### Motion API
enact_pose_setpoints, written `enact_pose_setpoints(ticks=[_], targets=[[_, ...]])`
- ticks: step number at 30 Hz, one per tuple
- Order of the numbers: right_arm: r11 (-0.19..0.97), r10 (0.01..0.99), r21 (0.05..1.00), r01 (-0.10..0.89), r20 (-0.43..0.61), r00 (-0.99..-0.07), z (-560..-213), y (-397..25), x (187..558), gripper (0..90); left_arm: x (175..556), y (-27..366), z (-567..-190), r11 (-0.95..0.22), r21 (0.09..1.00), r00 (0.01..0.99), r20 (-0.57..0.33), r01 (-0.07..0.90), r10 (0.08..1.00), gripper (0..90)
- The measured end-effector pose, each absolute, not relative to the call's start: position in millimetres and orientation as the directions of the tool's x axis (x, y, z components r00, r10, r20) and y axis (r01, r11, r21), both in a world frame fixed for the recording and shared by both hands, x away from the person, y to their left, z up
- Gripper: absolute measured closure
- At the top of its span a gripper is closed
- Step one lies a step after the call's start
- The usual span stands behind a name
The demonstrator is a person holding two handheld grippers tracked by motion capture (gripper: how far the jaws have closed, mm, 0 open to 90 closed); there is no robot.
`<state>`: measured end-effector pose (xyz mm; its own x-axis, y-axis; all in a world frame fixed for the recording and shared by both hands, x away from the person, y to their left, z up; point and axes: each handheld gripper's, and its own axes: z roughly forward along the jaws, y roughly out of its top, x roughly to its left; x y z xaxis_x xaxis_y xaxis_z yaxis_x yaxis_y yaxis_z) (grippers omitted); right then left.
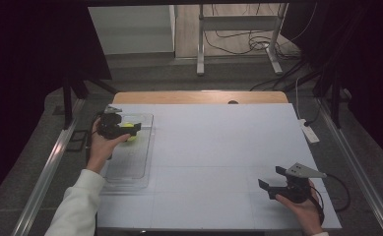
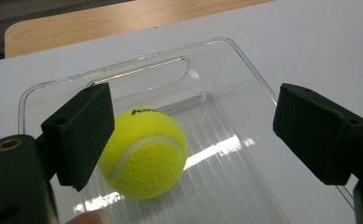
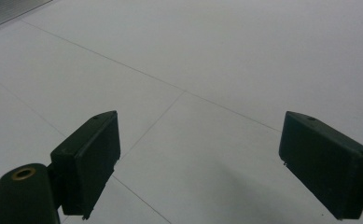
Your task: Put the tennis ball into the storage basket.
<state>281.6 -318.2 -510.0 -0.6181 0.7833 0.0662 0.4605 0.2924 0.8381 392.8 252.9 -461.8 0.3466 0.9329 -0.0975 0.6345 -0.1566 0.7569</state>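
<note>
A yellow-green tennis ball [image 2: 144,154] lies in the far end of a clear plastic tray [image 2: 137,70] at the left of the white table. My left gripper [image 2: 195,116] hangs open over that tray, the ball low beside its left pad [image 2: 81,135] with a wide gap to the right one. From above, the left gripper [image 1: 131,128] points right over the ball [image 1: 129,137] and the tray [image 1: 130,172]. My right gripper [image 1: 271,178] rests open near the table's front right, nothing between its jaws. The right gripper [image 3: 198,140] looks onto bare white surface.
The white board [image 1: 218,147] covers a wooden table whose back edge [image 1: 199,97] shows. A white power strip [image 1: 308,131] lies off the right edge. Metal rails run along both sides, and a stand with cables sits on the floor behind.
</note>
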Motion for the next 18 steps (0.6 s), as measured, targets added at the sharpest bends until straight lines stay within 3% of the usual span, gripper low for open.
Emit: enact_pose_setpoints(ticks=[18], targets=[[0.283,0.780,0.837,0.468,0.084,-0.620,-512,-320,284,13.0,362,243,-446,-0.168,0.814,0.426,-0.106,0.556,0.898,14.1]])
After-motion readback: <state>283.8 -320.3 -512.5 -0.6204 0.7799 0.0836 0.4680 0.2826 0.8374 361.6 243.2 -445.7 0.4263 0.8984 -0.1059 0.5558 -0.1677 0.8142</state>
